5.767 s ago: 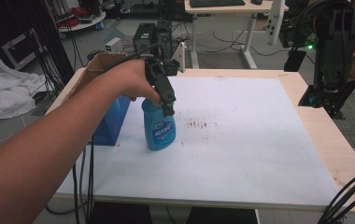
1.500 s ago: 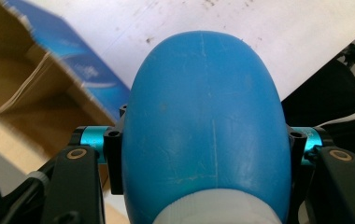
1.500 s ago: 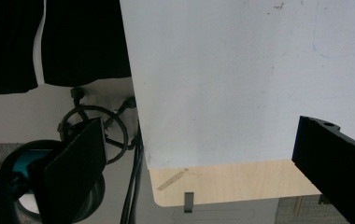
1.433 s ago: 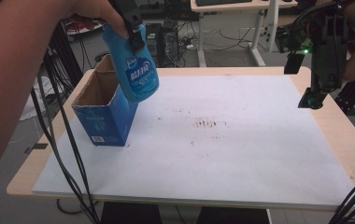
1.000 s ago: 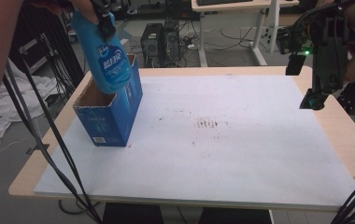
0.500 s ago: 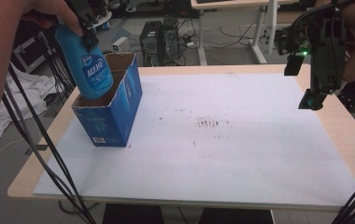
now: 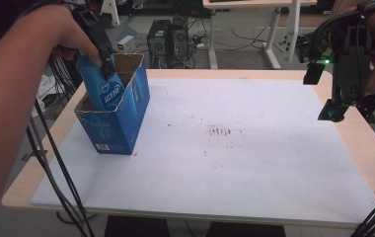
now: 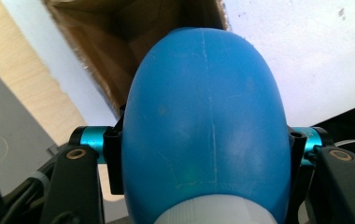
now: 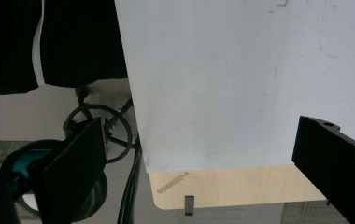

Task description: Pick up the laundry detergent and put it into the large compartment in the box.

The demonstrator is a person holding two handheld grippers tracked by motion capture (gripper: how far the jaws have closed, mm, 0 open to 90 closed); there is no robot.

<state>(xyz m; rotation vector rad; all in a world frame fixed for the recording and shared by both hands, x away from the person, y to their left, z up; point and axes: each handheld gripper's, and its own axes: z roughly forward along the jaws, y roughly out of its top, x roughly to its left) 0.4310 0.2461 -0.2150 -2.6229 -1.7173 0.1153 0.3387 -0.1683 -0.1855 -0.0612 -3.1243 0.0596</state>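
Blue plastic bottle (image 7: 102,89) being gripped across its body by the left gripper (image 7: 101,52), jaws clamping both sides, lower half sitting inside the open-topped blue cardboard box (image 7: 121,121), upper part leaning toward the person's left above the rim. Seen in the left gripper view as a rounded blue bottle (image 8: 206,126) pinched between the black jaws, white cap nearest the camera, brown box interior (image 8: 133,42) lying just beyond. Box standing upright near the left edge of the white sheet (image 7: 254,168) covering the wooden table (image 7: 368,148). Hovering well apart above the table's right edge, the right gripper (image 7: 334,109), pointing down; jaws standing wide and holding nothing in the right gripper view (image 9: 199,158), sheet corner and table edge lying below.
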